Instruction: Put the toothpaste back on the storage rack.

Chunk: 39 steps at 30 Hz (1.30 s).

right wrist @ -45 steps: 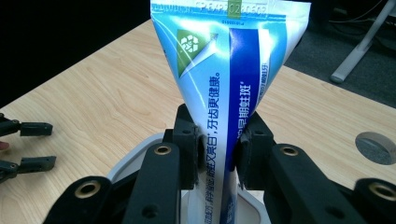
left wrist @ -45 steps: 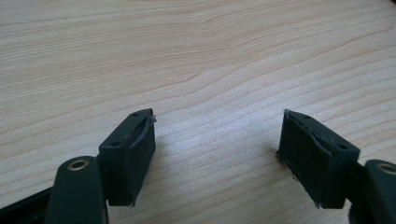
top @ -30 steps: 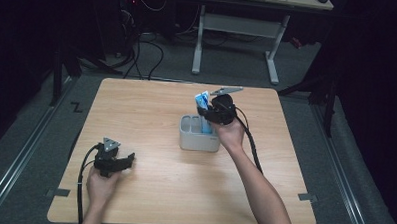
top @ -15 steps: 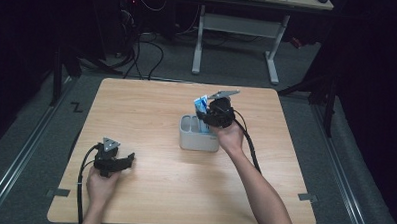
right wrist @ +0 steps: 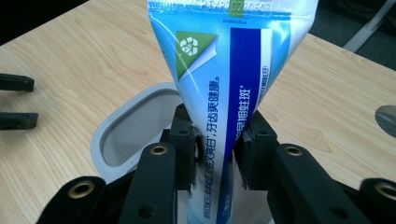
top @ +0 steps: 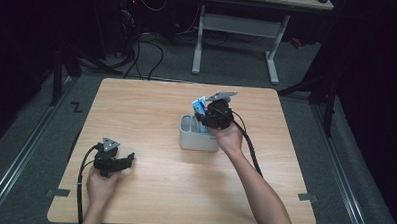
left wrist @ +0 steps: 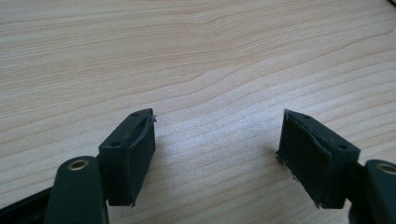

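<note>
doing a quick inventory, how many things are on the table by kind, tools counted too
toothpaste tube: 1, blue and white, between the right tool's jaws
grey holder cup: 1
handheld tools: 2, left tool open over bare table, right tool at the tube
total: 4

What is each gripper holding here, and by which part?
The right gripper clamps a blue toothpaste tube across its lower body, above the grey holder. The left gripper is open over the table, holding nothing.
</note>
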Tool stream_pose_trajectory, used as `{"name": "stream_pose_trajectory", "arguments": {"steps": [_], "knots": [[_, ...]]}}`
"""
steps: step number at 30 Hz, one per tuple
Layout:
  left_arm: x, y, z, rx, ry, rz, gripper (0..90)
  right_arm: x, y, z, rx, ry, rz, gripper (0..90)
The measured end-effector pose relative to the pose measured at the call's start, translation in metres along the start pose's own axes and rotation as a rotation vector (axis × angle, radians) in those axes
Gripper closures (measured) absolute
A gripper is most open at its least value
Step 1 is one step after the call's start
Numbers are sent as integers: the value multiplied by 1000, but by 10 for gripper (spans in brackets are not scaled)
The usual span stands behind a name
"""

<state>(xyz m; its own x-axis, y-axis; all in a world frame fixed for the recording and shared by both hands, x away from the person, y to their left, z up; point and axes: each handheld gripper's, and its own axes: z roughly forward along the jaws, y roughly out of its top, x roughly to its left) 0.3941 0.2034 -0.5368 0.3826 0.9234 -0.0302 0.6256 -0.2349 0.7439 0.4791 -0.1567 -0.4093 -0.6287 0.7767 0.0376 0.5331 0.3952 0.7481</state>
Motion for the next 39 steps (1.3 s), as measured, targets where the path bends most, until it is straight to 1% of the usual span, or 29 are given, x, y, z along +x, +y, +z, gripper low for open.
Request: {"name": "stream_pose_trajectory", "arguments": {"steps": [4, 6, 7, 8, 9, 11, 12, 14, 16, 18, 19, 21, 24, 25, 27, 29, 31, 39], "knots": [[0, 0, 0, -1, 0, -1, 275, 2, 1, 1, 2, 2, -6, 696], [0, 0, 0, -1, 0, -2, 275, 2, 0, 2, 5, 12, -1, 686], [0, 0, 0, 0, -1, -1, 274, 3, 0, 3, 10, 16, -6, 659], [0, 0, 0, 0, -1, -1, 275, 3, 0, 3, 10, 16, -6, 659], [0, 0, 0, -2, 0, -3, 274, 4, 1, 1, 2, -1, -16, 599], [0, 0, 0, -1, -1, -3, 275, 3, 1, 0, 1, 4, -2, 557], [0, 0, 0, -1, -1, -3, 275, 3, 1, 0, 1, 4, -2, 557], [0, 0, 0, -2, 0, -4, 274, 1, 1, -4, -6, 0, -3, 521], [0, 0, 0, -2, 0, -3, 274, -2, -1, -10, -27, 6, 25, 497], [0, 0, 0, 0, 0, -2, 274, -4, -2, -12, -28, 7, 29, 490], [0, 0, 0, -2, 0, -4, 274, -7, -5, -16, -28, 6, 37, 484], [0, 0, 0, -2, 0, -4, 274, -9, -7, -20, -36, 0, 50, 484], [0, 0, 0, -1, 1, -2, 274, -12, -8, -22, -43, -2, 52, 484], [0, 0, 0, -2, 1, -3, 275, -15, -9, -27, -55, -6, 70, 484], [0, 0, 0, -1, 0, -3, 275, -17, -10, -29, -75, 0, 79, 484], [0, 0, 0, 0, 1, -2, 275, -18, -10, -31, -71, -5, 83, 484], [0, 0, 0, -1, 0, -3, 275, -20, -11, -35, -86, -8, 87, 484], [0, 0, 0, -1, 1, -3, 275, -22, -13, -44, -106, -14, 95, 494]]}}
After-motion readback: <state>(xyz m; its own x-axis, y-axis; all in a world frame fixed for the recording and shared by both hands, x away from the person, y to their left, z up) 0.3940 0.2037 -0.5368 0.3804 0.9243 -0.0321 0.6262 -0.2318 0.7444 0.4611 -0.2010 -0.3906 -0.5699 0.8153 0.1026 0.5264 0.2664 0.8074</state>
